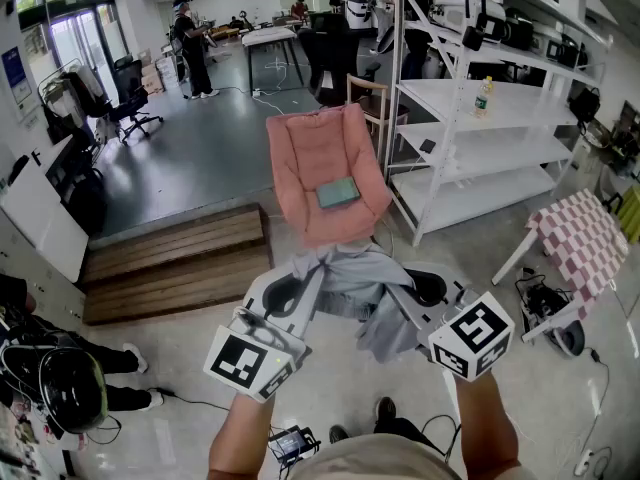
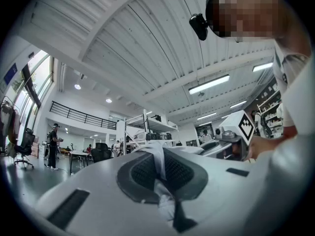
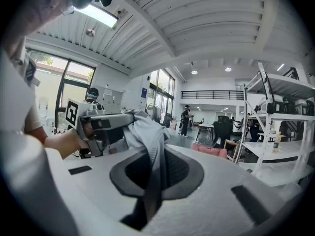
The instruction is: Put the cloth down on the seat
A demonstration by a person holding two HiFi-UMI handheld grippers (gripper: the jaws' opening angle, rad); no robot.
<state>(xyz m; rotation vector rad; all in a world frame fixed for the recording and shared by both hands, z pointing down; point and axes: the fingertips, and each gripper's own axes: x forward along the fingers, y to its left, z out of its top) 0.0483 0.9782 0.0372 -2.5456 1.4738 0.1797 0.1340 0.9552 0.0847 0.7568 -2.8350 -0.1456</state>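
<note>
Left gripper and right gripper both pinch the cloth short of the seat; release here would likely drop it on the floor

In the head view, the left hand-held gripper and the right hand-held gripper have smooth white shells, each with a black oval recess near its front. Each carries a white cube faced with black square markers: the left cube at lower left of centre, the right cube at lower right. In the gripper views the shells look pale grey, with dark mesh-textured pads in a charcoal surround and 2 narrow black slots on the casing. The person wears a light beige top, a short sleeve that looks white, and dark shoes. A black head camera shows at upper centre.
</note>
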